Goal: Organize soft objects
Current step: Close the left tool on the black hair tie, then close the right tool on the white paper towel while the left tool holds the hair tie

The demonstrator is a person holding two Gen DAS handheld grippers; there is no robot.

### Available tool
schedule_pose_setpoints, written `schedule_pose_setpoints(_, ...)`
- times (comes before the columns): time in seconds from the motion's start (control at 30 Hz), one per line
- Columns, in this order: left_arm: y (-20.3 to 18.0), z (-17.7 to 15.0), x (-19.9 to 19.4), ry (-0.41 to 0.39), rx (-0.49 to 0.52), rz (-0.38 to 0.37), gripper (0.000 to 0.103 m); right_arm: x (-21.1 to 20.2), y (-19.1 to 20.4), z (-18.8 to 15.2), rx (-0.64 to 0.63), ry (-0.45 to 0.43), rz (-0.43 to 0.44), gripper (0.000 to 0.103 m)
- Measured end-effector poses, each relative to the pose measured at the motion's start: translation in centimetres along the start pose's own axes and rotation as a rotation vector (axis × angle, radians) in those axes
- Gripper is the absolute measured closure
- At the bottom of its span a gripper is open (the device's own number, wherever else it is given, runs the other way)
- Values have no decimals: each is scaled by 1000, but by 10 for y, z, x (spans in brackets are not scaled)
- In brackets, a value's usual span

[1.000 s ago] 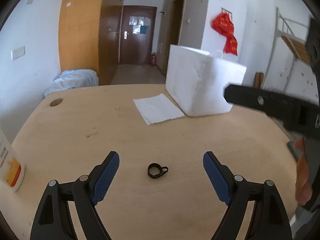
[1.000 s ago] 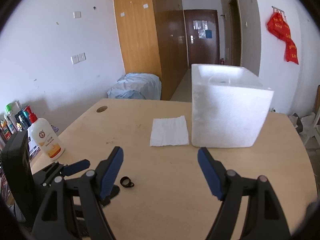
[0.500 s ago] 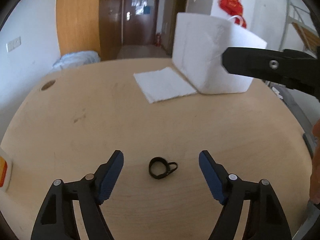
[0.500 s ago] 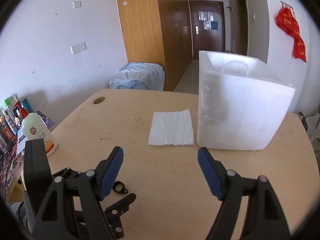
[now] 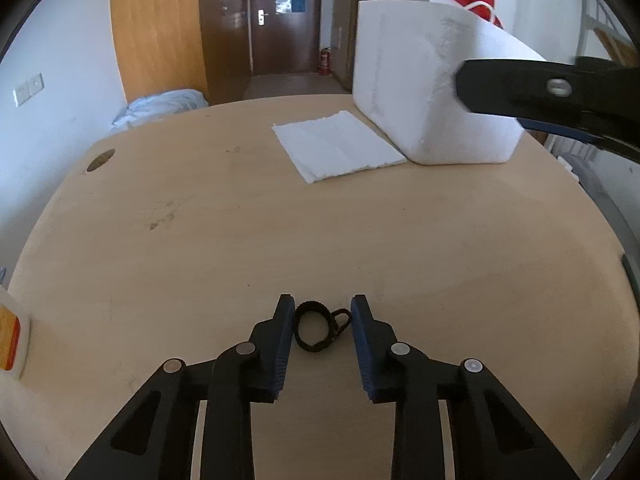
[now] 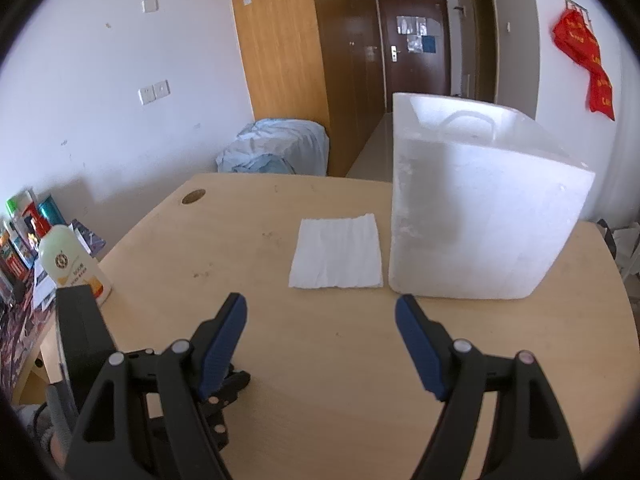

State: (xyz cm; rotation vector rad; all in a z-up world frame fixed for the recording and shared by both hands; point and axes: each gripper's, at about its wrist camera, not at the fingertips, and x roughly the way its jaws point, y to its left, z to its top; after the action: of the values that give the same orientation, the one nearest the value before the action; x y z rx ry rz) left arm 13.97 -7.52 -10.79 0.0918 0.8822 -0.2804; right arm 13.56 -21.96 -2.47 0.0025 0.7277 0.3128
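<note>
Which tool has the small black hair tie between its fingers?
The left tool: its fingers are closing around the small black hair tie. The right tool gapes over bare table.

Both tools: blk plastic arms, blue ribbed pads, silver pivot screws.

Dorm-like room: bunk frame, wardrobe, wooden table.

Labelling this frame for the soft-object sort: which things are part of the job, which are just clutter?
In the job:
- black hair tie, between the closing left tongs, pads not clearly pressing
- white foam box
- folded white tissue
- right tongs, open, empty

Lying about:
- lotion bottle
- bottles at table's edge
- bundled blue cloth on floor
</note>
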Motion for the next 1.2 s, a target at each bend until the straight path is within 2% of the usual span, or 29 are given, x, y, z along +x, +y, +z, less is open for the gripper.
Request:
schedule_pose_setpoints(0.2,7,-5,-4,5,-19,-10,85,25,15,4,-56,56,41,23)
schedule_pose_setpoints(0.43,13,-10,-8,3,-36,-21,88,69,23,16,-67,132,67,23)
schedule_pose_setpoints(0.63,26,-12,-14,1,-93,-44,89,105,22,20,-92,165,-2,23)
schedule_pose_setpoints(0.8,41,-10,-29,-34,-135,-50,89,123,17,21,-99,188,-30,23)
schedule_pose_setpoints(1.2,46,-11,-72,-110,-141,-57,89,142,17,22,-96,210,-65,23)
